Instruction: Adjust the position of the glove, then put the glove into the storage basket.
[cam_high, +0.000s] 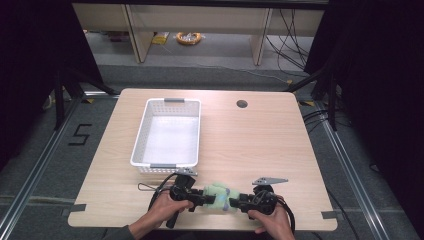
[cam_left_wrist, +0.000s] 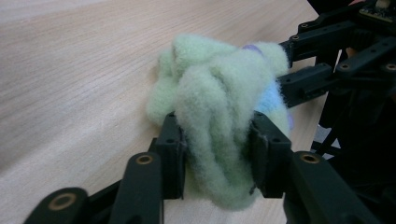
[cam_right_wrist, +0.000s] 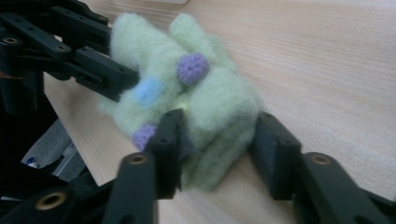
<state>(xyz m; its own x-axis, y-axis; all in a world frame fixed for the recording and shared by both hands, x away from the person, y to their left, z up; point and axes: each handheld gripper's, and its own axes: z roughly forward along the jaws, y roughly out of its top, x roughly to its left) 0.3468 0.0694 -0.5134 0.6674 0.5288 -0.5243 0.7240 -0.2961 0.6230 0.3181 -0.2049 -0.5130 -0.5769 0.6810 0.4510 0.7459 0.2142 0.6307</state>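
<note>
A pale green fuzzy cloth bundle (cam_high: 218, 195) with purple and blue dots lies near the table's front edge, held between both grippers. My left gripper (cam_high: 204, 199) comes at it from the left. In the left gripper view this gripper (cam_left_wrist: 217, 156) is shut on the bundle (cam_left_wrist: 219, 102), with fluff bulging out between the pads. My right gripper (cam_high: 234, 202) comes from the right. In the right gripper view it (cam_right_wrist: 217, 149) is closed on the bundle's other end (cam_right_wrist: 187, 98). Each gripper view shows the opposite gripper (cam_left_wrist: 327, 60) (cam_right_wrist: 88, 60) biting the far side.
A white slotted basket (cam_high: 167, 150) stands on the wooden table (cam_high: 260, 145) just behind the left hand, with nothing inside it. A round cable hole (cam_high: 242, 104) sits at the back right. The table's front edge runs right below the grippers.
</note>
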